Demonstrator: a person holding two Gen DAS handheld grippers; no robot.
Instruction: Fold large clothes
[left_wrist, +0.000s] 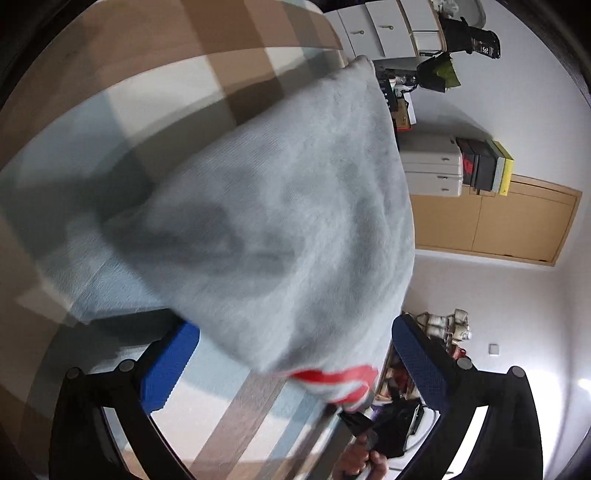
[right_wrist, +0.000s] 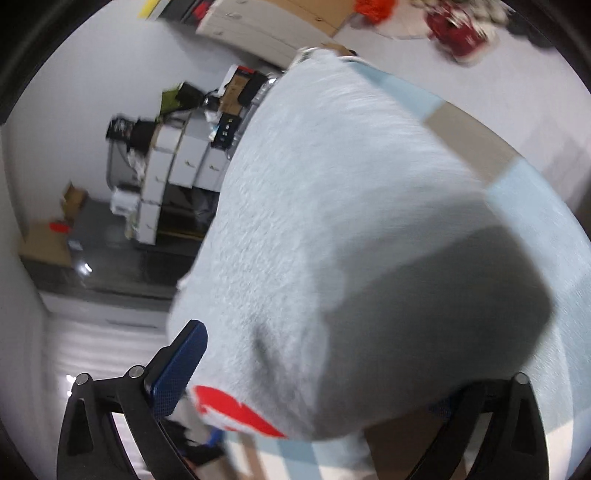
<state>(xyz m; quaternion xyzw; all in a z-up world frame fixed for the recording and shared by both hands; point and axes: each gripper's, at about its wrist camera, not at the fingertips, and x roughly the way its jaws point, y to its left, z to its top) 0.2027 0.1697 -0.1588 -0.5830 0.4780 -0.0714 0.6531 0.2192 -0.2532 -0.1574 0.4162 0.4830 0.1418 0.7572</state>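
Note:
A fleecy pale grey-blue garment (left_wrist: 280, 221) with a red and white striped edge (left_wrist: 343, 380) fills both wrist views and hangs over a checked tablecloth (left_wrist: 110, 110). My left gripper (left_wrist: 293, 365) is open. Its blue pads (left_wrist: 170, 369) stand wide apart, the cloth bulges between them, and neither pad presses it. In the right wrist view the same garment (right_wrist: 332, 221) lies across my right gripper (right_wrist: 314, 369). Its left blue pad (right_wrist: 177, 373) sits beside the cloth's red edge (right_wrist: 236, 410). Cloth covers most of the other finger, and the jaws stand wide.
A person's hand (left_wrist: 362, 461) holding a black tool shows under the garment. White drawer units (left_wrist: 432, 166) and a wooden door (left_wrist: 495, 221) stand beyond the table's edge. More white drawers (right_wrist: 173, 166), cardboard boxes (right_wrist: 44, 240) and a dark floor lie to the left.

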